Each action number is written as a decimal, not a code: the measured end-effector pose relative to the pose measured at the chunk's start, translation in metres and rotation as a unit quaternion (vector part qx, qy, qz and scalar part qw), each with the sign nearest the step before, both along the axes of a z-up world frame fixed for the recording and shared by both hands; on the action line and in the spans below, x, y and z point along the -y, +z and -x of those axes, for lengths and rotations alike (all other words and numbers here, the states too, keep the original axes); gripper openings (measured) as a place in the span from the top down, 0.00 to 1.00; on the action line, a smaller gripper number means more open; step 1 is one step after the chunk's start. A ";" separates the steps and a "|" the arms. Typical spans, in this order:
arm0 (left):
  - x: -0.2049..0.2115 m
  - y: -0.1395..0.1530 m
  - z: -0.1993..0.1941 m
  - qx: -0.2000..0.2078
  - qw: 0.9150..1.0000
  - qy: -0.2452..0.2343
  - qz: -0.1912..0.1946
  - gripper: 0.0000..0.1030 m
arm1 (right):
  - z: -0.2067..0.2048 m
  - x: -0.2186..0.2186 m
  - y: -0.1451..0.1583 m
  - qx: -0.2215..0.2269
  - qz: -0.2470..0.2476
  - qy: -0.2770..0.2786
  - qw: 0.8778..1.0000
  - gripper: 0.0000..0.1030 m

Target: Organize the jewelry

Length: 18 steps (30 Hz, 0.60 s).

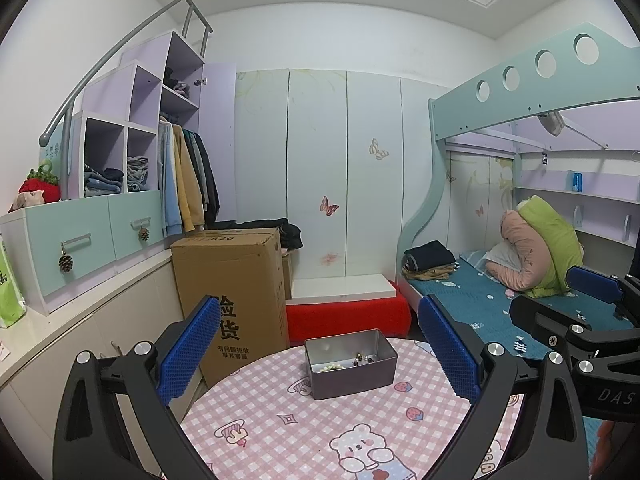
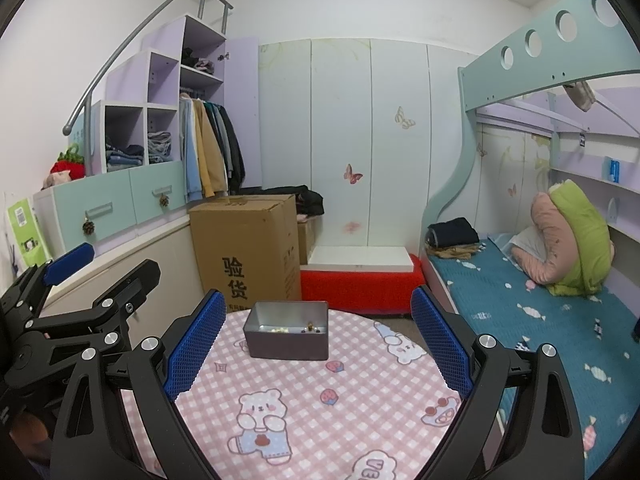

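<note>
grey tin (image 1: 351, 364) holds jewelry (image 1: 362, 359); both grippers' fingers spread, empty; green bag (image 2: 24, 226) label readable only right view.

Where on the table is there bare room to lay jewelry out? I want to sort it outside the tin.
The table is bare from the tin to its near edge, between both open grippers, left and right. Bare strips flank the tin too. Behind it there is little table left.

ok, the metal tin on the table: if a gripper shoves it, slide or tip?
Probably slides: the tin is low, wide and flat-bottomed on the tablecloth. Likely light, holding only a few jewelry pieces, which may skitter inside.
</note>
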<state>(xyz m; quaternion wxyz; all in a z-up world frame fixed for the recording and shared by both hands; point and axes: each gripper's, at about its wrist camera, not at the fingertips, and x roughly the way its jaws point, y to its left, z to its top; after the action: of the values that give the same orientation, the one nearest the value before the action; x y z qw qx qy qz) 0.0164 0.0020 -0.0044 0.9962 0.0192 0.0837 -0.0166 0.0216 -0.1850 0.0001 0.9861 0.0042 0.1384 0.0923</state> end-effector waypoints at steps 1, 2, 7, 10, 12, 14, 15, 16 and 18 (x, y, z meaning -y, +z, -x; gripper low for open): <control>0.000 0.000 0.000 0.000 1.000 0.000 0.000 0.07 | 0.000 0.000 0.001 0.000 0.000 0.000 1.000 0.12; 0.000 0.000 0.000 0.000 1.000 0.000 0.000 0.07 | 0.000 0.000 0.001 0.000 0.000 0.000 1.000 0.12; 0.000 0.000 0.000 0.000 1.000 0.000 -0.001 0.07 | 0.000 0.000 0.001 -0.001 0.000 0.000 1.000 0.12; 0.000 0.000 0.000 0.000 1.000 0.000 0.000 0.07 | 0.000 0.001 0.001 0.000 0.000 0.000 1.000 0.12; 0.000 0.001 0.000 0.000 1.000 0.000 0.000 0.07 | 0.000 0.001 0.001 0.000 0.000 0.001 1.000 0.12; 0.000 0.000 0.000 0.000 1.000 0.000 0.000 0.07 | -0.001 0.001 0.002 0.000 0.000 0.000 1.000 0.12; -0.001 -0.001 -0.001 -0.001 1.000 0.000 0.000 0.07 | -0.001 0.001 0.002 0.000 0.000 0.000 1.000 0.12; -0.001 -0.001 0.000 0.000 1.000 0.000 0.000 0.07 | -0.001 0.001 0.001 -0.001 0.000 0.000 1.000 0.12; 0.000 -0.001 0.000 0.000 1.000 0.001 -0.001 0.07 | -0.001 0.001 0.001 -0.002 0.000 0.000 1.000 0.12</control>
<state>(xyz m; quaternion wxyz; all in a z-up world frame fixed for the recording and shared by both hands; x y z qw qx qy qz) 0.0168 0.0024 -0.0050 0.9961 0.0201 0.0839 -0.0159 0.0224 -0.1858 0.0015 0.9858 0.0045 0.1402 0.0925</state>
